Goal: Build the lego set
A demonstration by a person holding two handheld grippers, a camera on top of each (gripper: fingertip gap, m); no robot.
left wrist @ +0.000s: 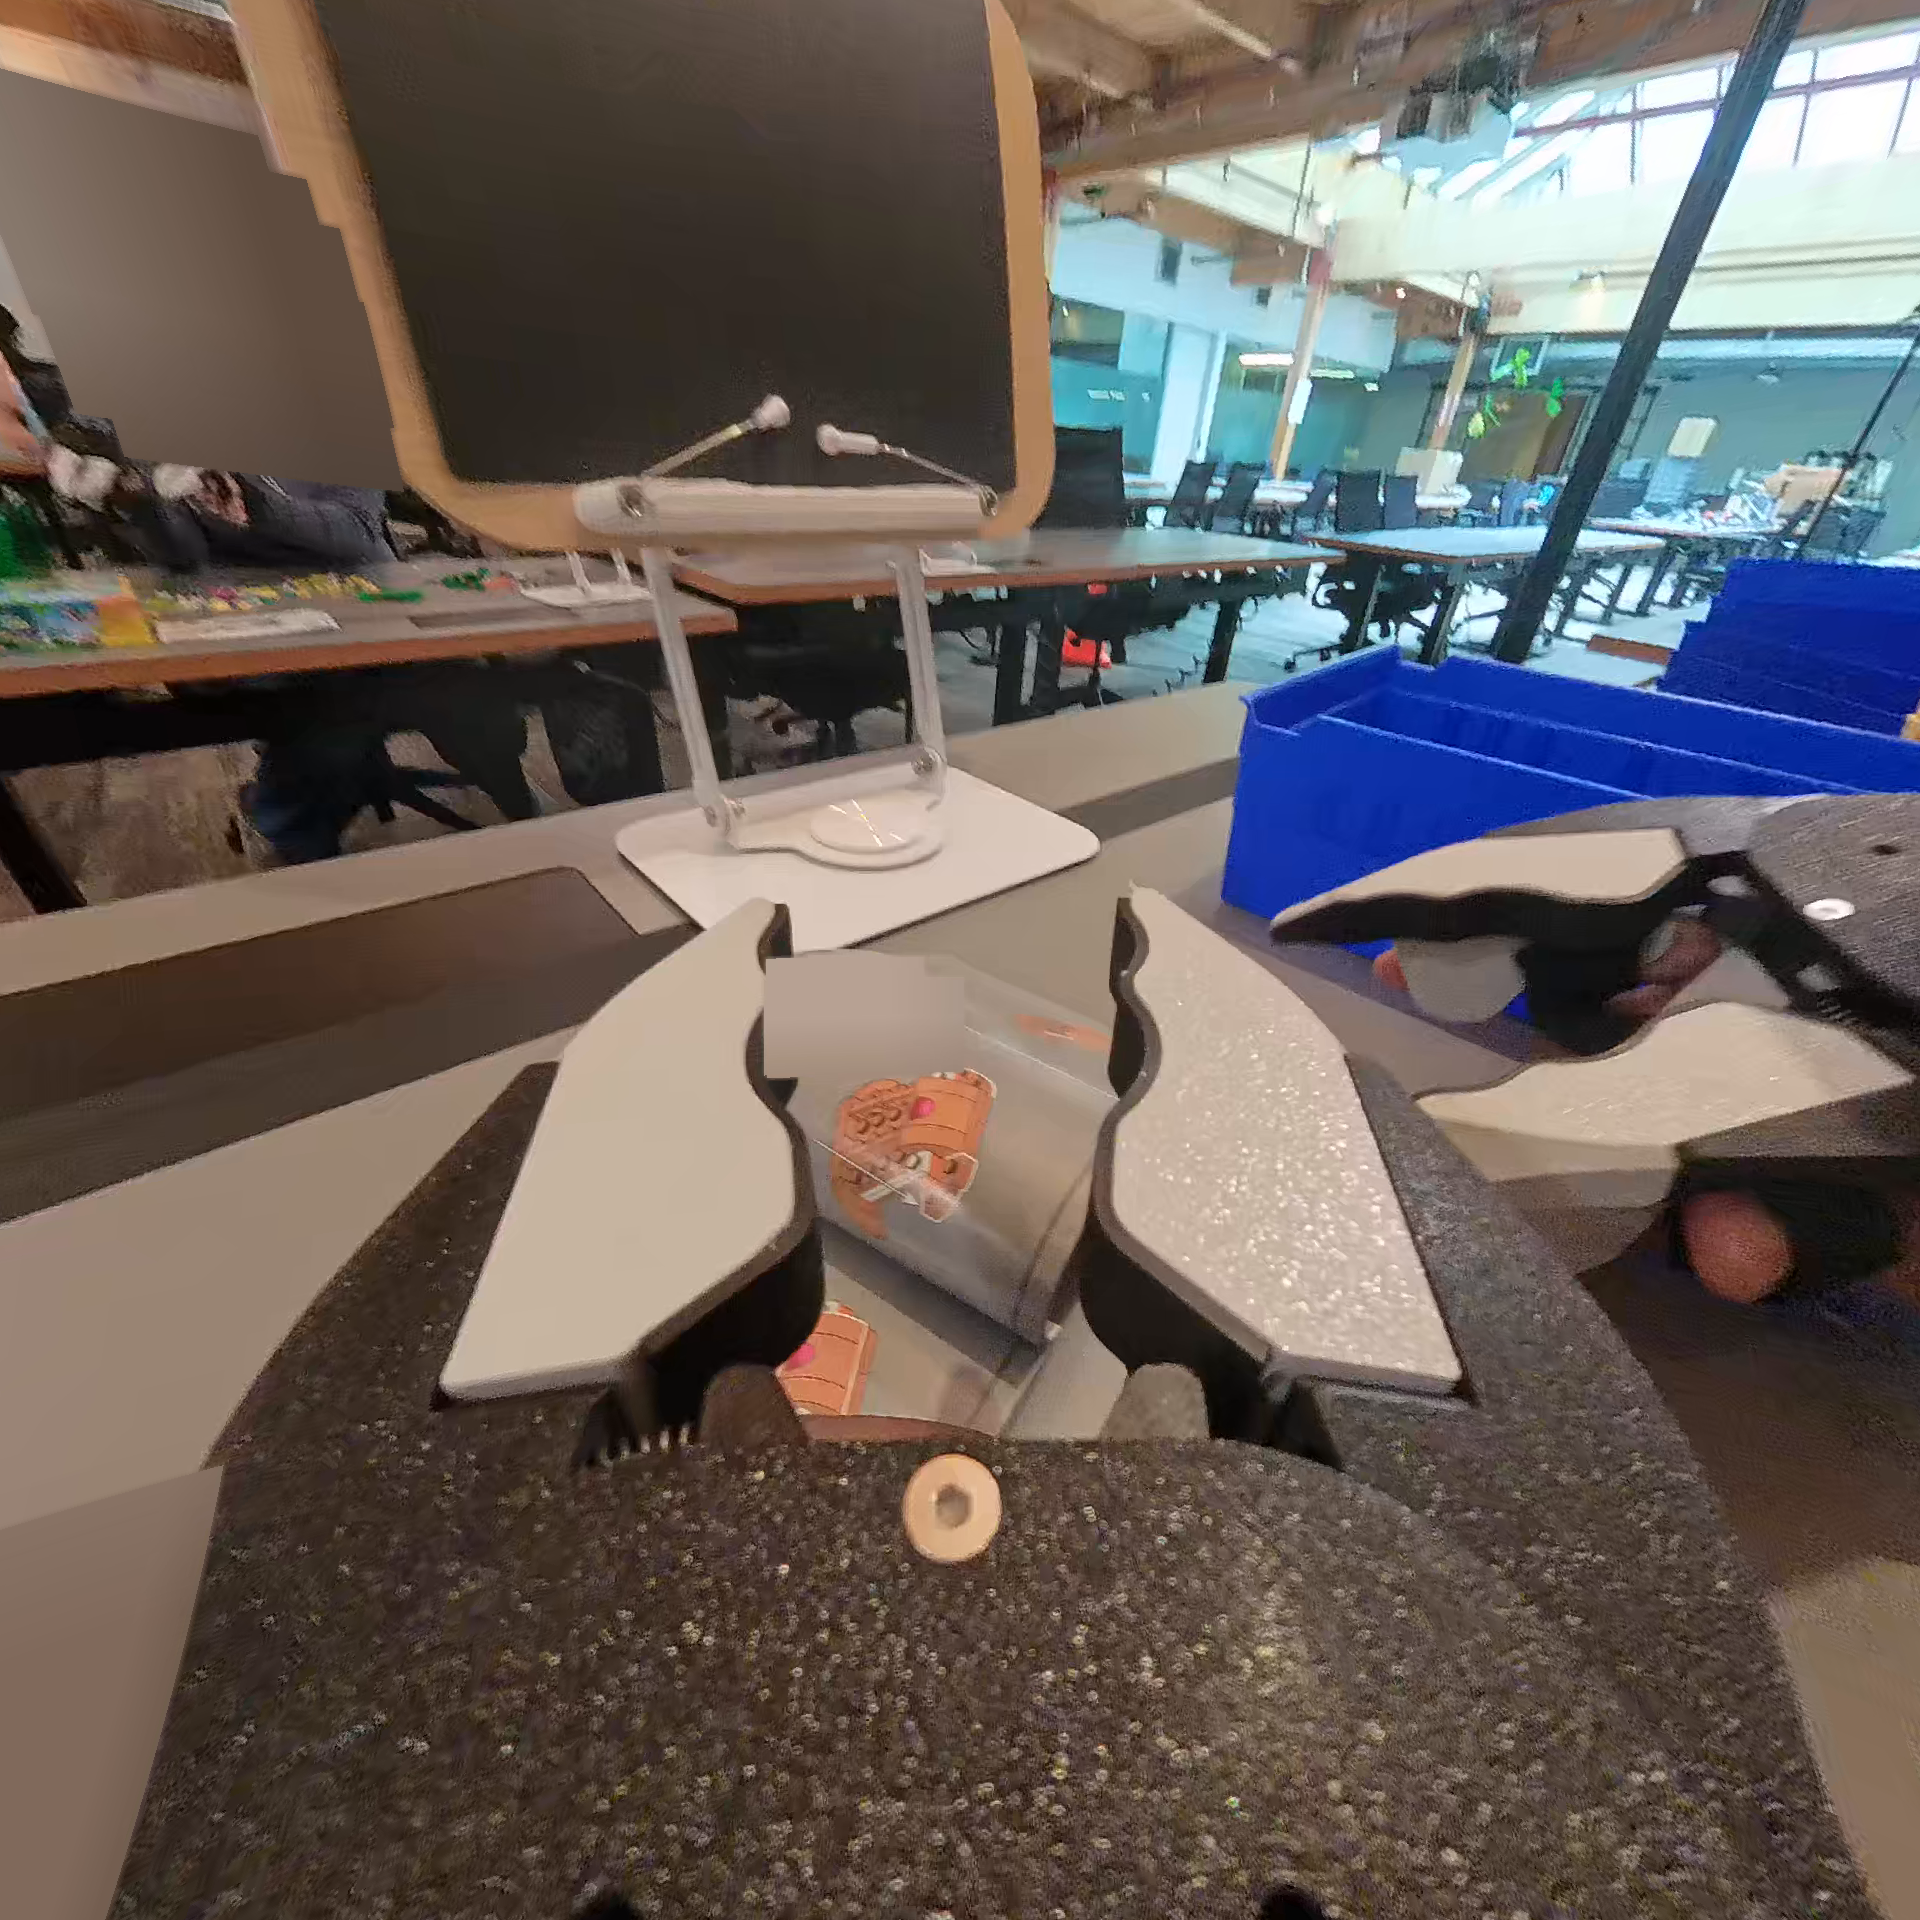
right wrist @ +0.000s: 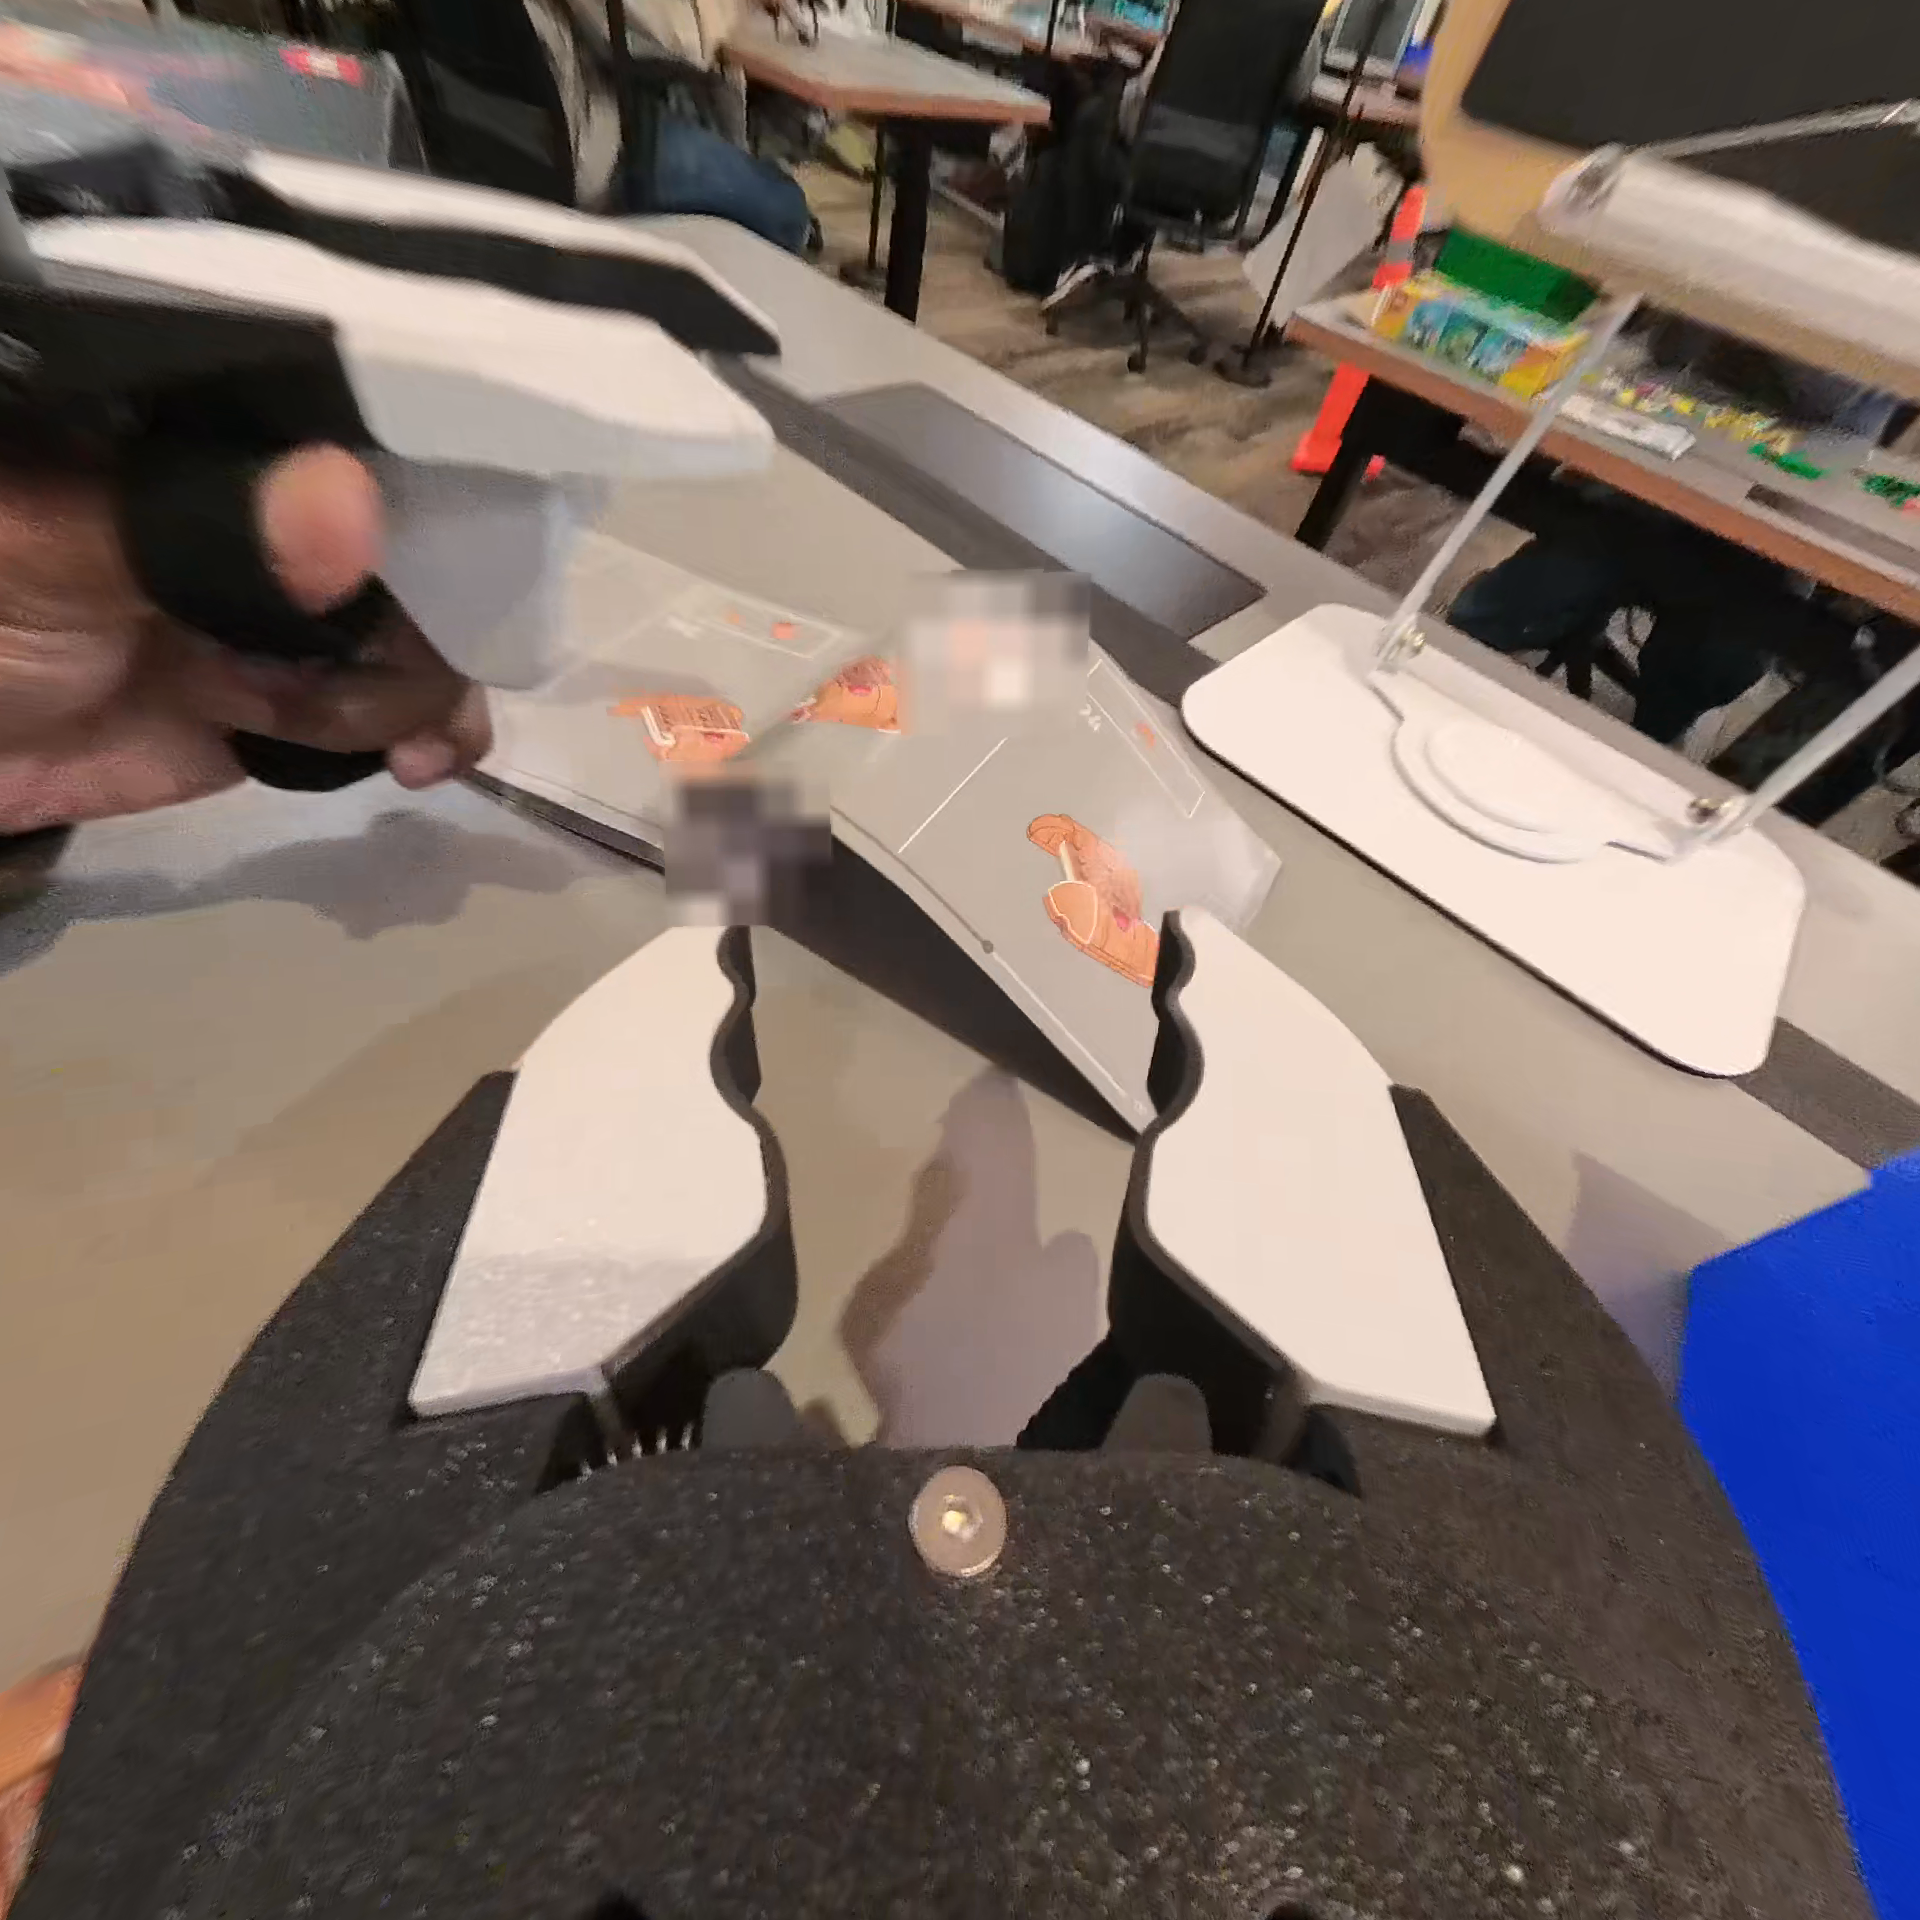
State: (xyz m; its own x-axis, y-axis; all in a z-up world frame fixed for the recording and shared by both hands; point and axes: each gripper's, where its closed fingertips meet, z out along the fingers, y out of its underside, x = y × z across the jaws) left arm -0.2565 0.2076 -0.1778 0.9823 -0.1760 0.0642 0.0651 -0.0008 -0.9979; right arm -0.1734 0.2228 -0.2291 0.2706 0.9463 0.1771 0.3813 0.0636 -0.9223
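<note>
Grey paper, the instruction booklet (left wrist: 935, 1164), is lying open on the table (right wrist: 260, 1091) and curving up between the fingers of the left gripper (left wrist: 945, 935), which is spread apart; whether it is touching the page is unclear. The right gripper (right wrist: 951, 935) is also gaping, empty, just beside the booklet's edge.

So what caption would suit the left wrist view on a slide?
Left hand-held gripper poised open around a grey instruction booklet on the grey table.
</note>
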